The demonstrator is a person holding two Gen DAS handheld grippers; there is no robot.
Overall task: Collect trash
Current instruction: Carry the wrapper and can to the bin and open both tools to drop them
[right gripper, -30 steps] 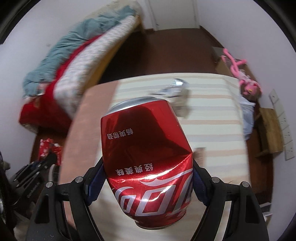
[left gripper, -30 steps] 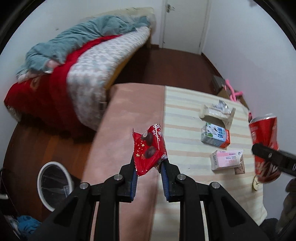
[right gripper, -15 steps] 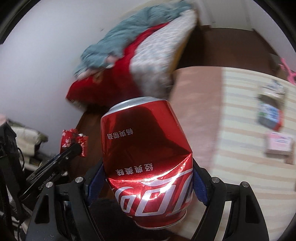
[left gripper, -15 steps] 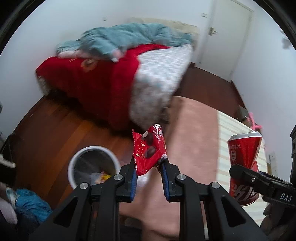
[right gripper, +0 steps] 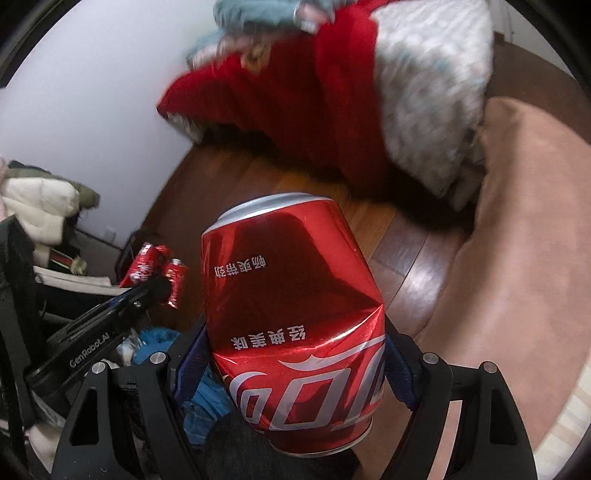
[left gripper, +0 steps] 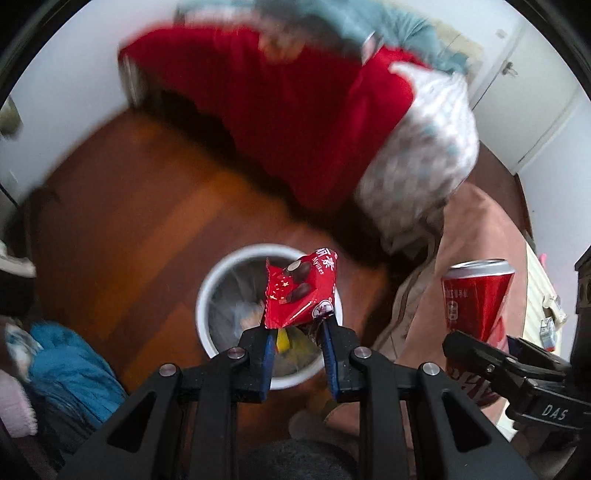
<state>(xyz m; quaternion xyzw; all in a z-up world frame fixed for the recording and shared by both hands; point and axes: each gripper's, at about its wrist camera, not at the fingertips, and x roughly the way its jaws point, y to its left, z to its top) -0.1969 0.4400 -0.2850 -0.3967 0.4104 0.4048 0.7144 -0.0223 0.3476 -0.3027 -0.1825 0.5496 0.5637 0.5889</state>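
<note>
trash: wrapper (left gripper: 300, 291) pinched in left gripper (left gripper: 297, 334) now swung over bin (left gripper: 210, 291); right gripper (right gripper: 291, 373) clamps dented can (right gripper: 295, 317) at 3 o'clock; drop looks next.

Bed with red blanket (left gripper: 295, 110), teal quilt (left gripper: 369, 22), wooden floor (left gripper: 129, 206), blue cloth (left gripper: 70, 365), white door (left gripper: 517, 85)

Both wrist views look down, sharing the bed (left gripper: 295, 110).
</note>
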